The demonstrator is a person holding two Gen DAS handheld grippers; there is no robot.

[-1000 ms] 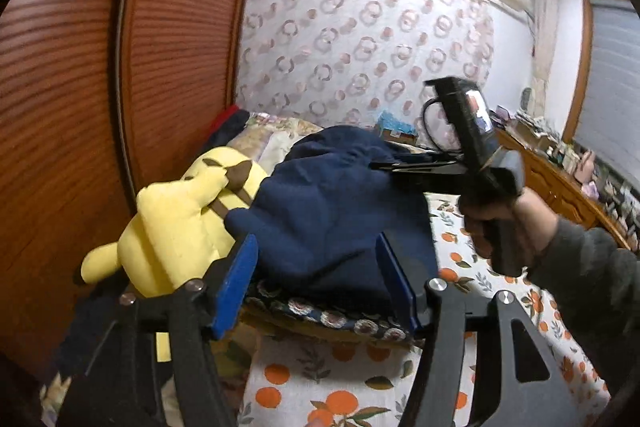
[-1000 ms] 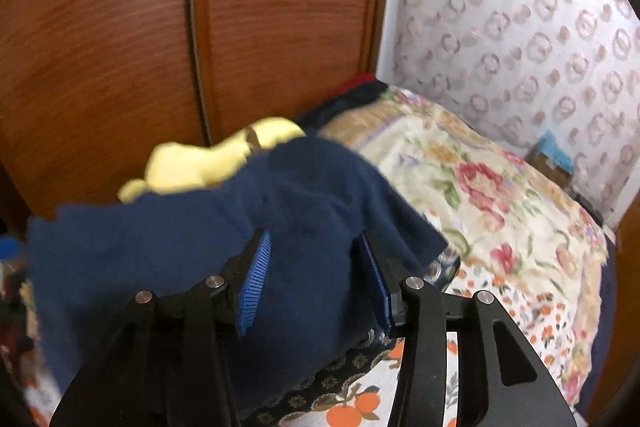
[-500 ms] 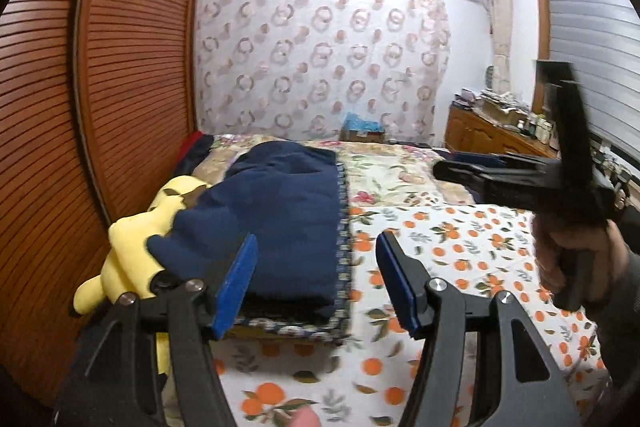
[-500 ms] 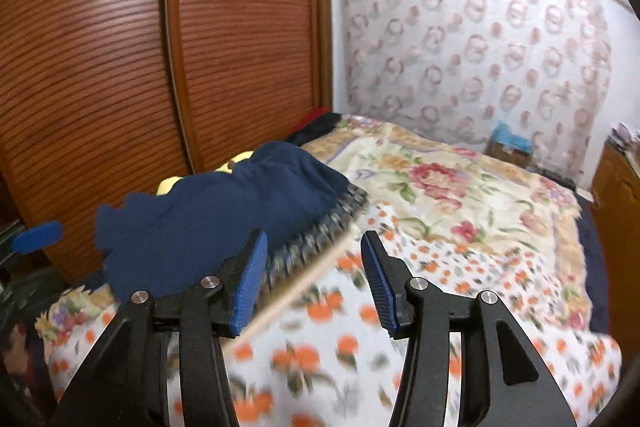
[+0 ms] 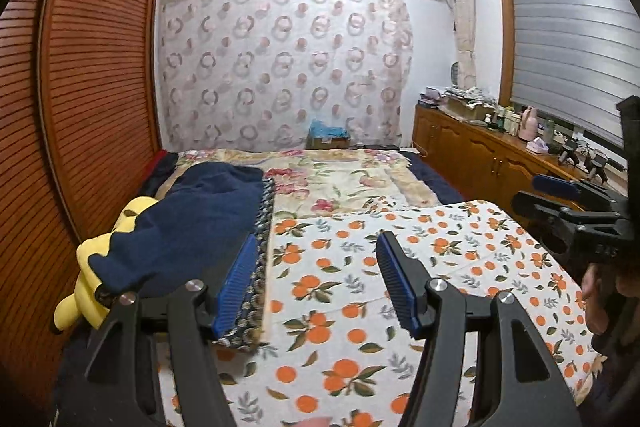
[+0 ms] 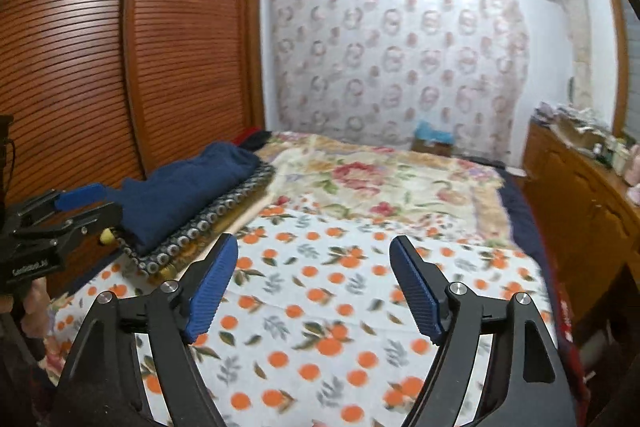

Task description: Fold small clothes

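Bedroom: blue garment [image 5: 192, 219] folded at 9 o'clock on bed [image 5: 360, 267]. We hold left hand-held gripper [image 5: 316, 283] and right hand-held gripper [image 6: 312, 287] apart, empty, right's jaws just opened wider; a careless swing could topple the pile.

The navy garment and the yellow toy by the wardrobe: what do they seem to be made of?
The navy garment looks like soft fleece or thick knit: matte, fuzzy surface, rounded folds; which one is unclear. The yellow toy looks like plush fabric with stuffing: matte, rounded and bulging, with a slightly fuzzy edge.

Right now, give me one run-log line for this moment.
left gripper: open, empty | right gripper: jaws just opening, empty | navy garment: on patterned cushion, released | orange-print sheet: bare
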